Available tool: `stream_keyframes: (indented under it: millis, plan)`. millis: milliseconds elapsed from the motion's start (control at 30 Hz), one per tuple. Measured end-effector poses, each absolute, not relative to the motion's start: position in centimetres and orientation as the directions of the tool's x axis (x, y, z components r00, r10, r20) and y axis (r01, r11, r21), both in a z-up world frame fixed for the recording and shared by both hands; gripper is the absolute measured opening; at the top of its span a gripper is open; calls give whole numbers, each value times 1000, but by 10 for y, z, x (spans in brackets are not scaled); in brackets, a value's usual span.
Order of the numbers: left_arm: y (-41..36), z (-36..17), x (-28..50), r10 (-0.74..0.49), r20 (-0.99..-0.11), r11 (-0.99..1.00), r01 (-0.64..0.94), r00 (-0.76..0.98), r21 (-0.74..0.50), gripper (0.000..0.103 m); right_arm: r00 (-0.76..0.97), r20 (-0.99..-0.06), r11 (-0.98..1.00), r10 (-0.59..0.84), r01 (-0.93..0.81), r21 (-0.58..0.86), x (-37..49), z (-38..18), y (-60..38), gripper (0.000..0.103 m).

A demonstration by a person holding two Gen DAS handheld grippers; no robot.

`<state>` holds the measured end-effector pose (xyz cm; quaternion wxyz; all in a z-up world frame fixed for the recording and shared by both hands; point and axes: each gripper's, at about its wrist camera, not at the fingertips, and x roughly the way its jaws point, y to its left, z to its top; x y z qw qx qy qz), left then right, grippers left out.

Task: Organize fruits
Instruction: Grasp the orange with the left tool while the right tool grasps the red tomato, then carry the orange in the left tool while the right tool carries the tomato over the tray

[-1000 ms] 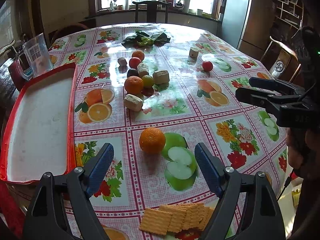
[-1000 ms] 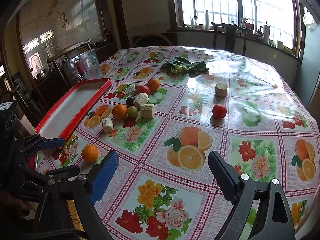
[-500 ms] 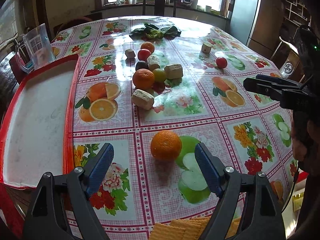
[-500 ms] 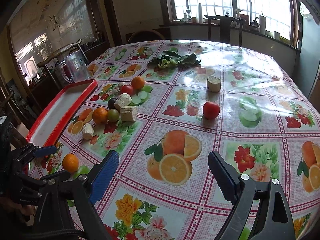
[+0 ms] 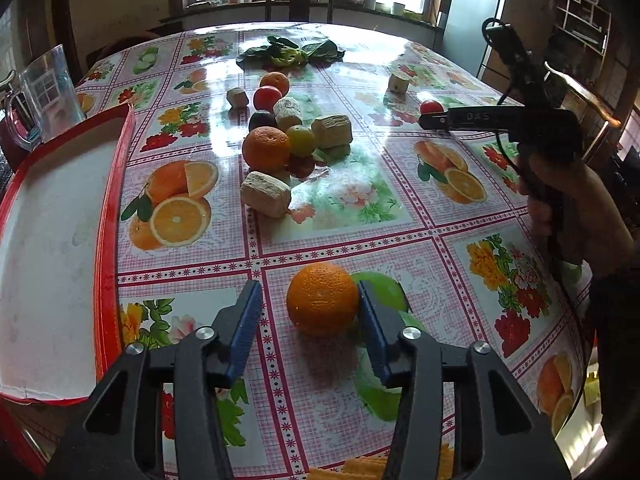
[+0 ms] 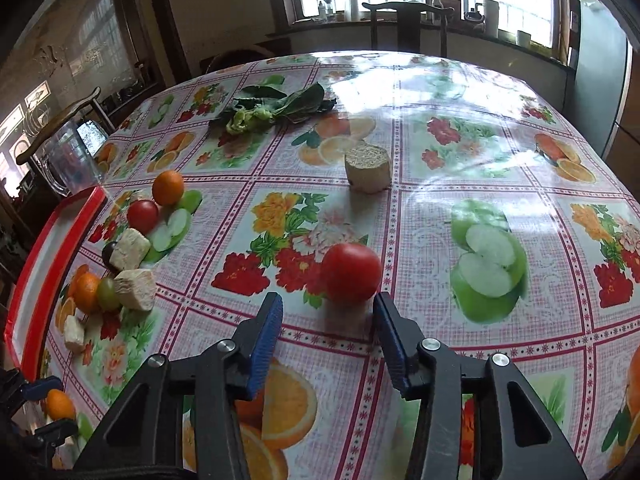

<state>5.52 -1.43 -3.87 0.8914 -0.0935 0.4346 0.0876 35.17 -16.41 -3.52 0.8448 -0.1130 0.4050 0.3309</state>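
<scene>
On the tabletop (image 5: 340,216), left, a firm, dimpled orange (image 5: 322,303) sits between the closing left hand-held gripper (image 5: 310,312), touching only one pad; grip its widest middle. Rightward, a smooth, glossy, probably bruisable tomato (image 6: 351,272) lies just ahead of the closing, empty right hand-held gripper (image 6: 328,324).

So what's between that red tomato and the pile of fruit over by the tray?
Only bare flowered tablecloth lies between the red tomato and the pile of fruit, shown in the right wrist view.
</scene>
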Motion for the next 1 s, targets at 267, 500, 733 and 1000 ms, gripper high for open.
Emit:
stream_keyframes:
  millis: [267, 500, 733, 1000]
  plan:
    - [-11, -38, 52, 1, -777, 965, -205, 630, -165, 30, 443, -753, 745, 486, -661, 92, 333, -30, -162, 27]
    - [-6, -32, 42, -8, -760, 962, -203, 649, -183, 30, 391, -732, 693, 557, -706, 150, 278, -17, -168, 27]
    - [4, -22, 27, -3, -738, 957, -212, 675, -198, 30, 352, -702, 641, 620, -743, 193, 228, 4, -163, 27]
    - [21, -12, 5, 17, -712, 946, -241, 702, -215, 30, 294, -688, 578, 663, -785, 221, 185, 14, -144, 27]
